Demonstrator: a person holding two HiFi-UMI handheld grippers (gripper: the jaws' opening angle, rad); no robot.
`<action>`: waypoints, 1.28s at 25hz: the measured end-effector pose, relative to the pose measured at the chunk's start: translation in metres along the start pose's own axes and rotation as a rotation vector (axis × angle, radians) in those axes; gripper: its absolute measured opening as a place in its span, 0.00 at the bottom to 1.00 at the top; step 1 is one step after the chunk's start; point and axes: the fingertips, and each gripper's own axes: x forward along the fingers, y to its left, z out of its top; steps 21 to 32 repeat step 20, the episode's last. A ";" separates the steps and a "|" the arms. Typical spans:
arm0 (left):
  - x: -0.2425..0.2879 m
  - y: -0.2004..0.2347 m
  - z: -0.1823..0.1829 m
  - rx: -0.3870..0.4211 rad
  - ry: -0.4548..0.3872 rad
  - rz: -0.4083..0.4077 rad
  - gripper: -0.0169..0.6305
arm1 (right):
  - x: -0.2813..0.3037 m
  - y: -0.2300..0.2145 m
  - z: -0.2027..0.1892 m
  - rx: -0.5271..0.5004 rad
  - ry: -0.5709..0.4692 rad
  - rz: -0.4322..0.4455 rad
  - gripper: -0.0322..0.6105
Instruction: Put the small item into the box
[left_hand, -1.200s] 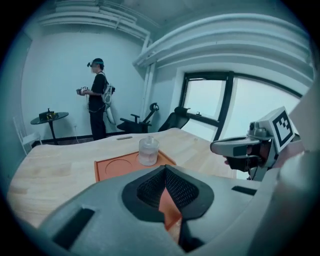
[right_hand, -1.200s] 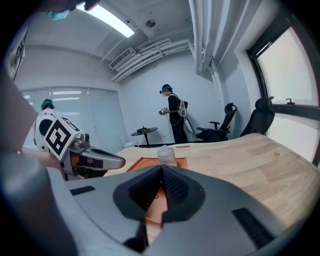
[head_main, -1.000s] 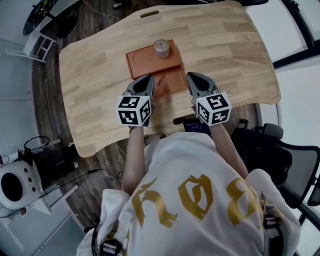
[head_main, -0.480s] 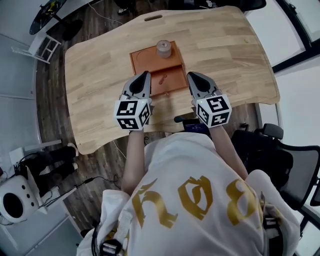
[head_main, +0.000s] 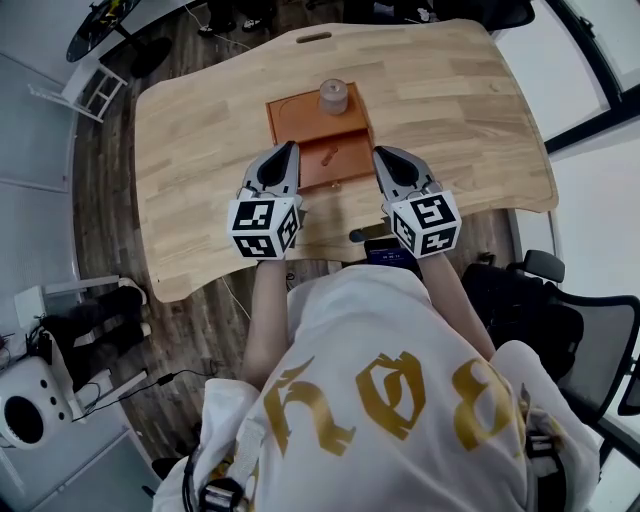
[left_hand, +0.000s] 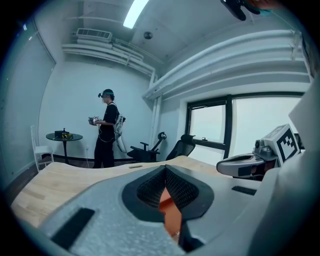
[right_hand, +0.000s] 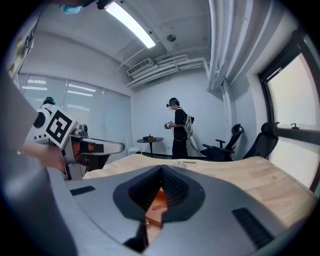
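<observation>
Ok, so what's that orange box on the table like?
The orange box is flat, rectangular and reddish-brown, lying on the wooden table. It shows two parts: a far panel where a small pale round pot stands, and a near part holding a tiny thin item. The left gripper and right gripper, both shut, flank its near corners.

Hand-held grippers I hold: two, the left hand-held gripper (head_main: 290, 150) and the right hand-held gripper (head_main: 381, 153)
Light wooden table (head_main: 450, 110): one
Flat orange-brown open box (head_main: 300, 118): one
Small round pale grey container (head_main: 333, 97): one
Small thin reddish item (head_main: 328, 155): one
Person standing behind my table (left_hand: 106, 127): one
</observation>
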 end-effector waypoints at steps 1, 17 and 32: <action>-0.001 0.001 0.000 0.000 -0.001 0.001 0.04 | 0.000 0.001 -0.001 0.000 0.002 0.000 0.07; -0.018 0.011 -0.006 -0.008 -0.002 0.018 0.04 | 0.005 0.015 -0.003 -0.022 0.018 0.014 0.07; -0.017 0.012 -0.007 -0.010 -0.004 0.017 0.04 | 0.007 0.016 -0.004 -0.024 0.018 0.015 0.07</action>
